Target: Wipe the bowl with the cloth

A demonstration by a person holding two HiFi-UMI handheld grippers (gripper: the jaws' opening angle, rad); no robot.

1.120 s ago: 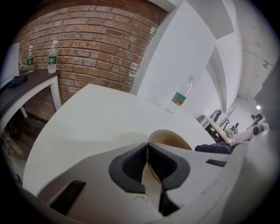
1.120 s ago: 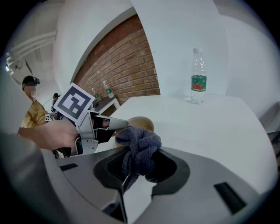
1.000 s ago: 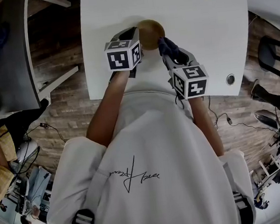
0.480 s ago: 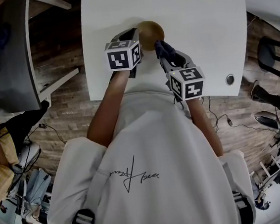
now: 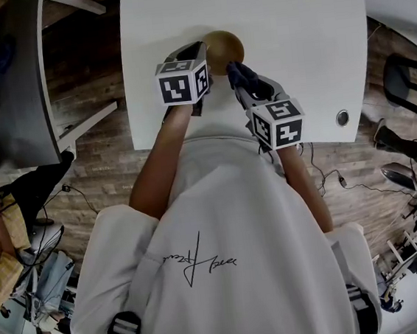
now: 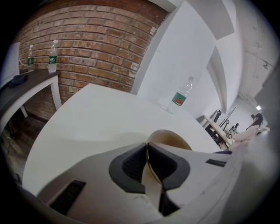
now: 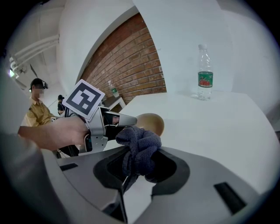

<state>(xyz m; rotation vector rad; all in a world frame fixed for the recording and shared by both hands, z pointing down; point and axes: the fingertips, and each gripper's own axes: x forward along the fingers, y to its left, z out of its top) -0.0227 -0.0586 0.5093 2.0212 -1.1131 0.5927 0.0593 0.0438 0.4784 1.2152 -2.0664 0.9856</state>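
Note:
A tan wooden bowl [image 5: 224, 49] is held tipped on its side over the white table [image 5: 310, 78]. My left gripper [image 5: 202, 54] is shut on the bowl's rim [image 6: 151, 159], which runs between its dark pads [image 6: 131, 164]. The bowl's inside [image 6: 173, 141] shows just past the jaws. My right gripper [image 5: 248, 84] is shut on a bunched dark blue cloth [image 7: 139, 151]. In the right gripper view the bowl's outside [image 7: 151, 122] lies just beyond the cloth, with the left gripper [image 7: 114, 123] beside it. In the head view the cloth [image 5: 240, 75] sits just below the bowl; I cannot tell whether they touch.
A plastic water bottle [image 7: 204, 72] stands at the table's far side, also seen as the bottle [image 6: 179, 96]. A cable hole [image 5: 343, 118] sits near the table's front right corner. A dark side table [image 6: 26, 85] with two bottles stands left. A person [image 7: 37, 105] stands beyond the table.
My right gripper has moved the cloth left and up toward the bowl. The left gripper and bowl have stayed in place.

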